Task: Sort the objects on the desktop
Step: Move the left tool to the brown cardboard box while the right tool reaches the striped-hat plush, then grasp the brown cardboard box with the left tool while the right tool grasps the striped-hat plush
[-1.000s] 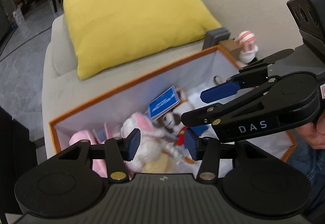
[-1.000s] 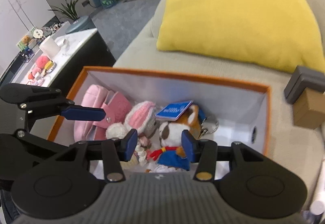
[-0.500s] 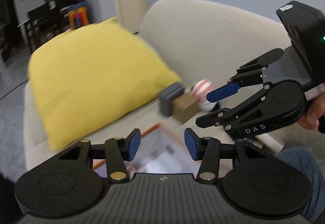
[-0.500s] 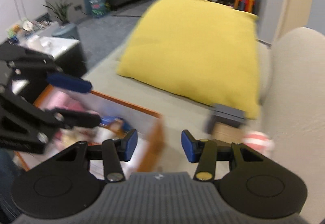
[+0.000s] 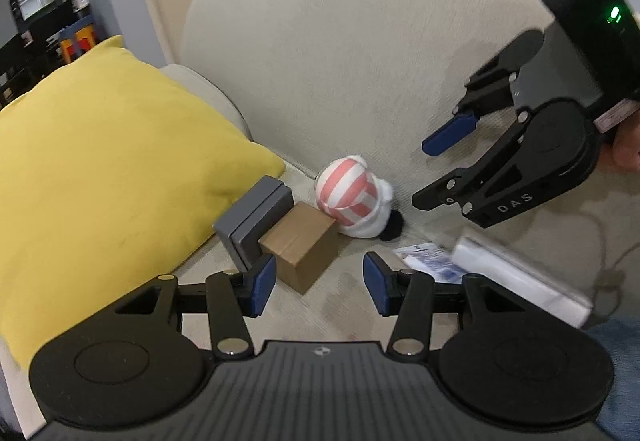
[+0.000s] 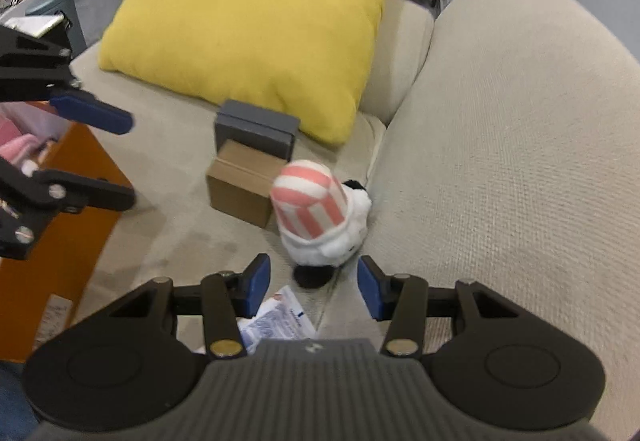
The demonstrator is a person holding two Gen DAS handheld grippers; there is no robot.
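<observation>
Right wrist: beige sofa, yellow cushion.

My right gripper is matte black with royal-blue pads; my left gripper wears the same black and blue. At twelve o'clock from my right claw lies a soft plush toy with pink-and-white stripes, white fluff and a black tip. At eleven o'clock sit a plain brown cardboard box and a slate-grey hard case, under a mustard-yellow fabric cushion. The woven sofa is pale beige; the storage bin's wall at nine o'clock is orange.
</observation>
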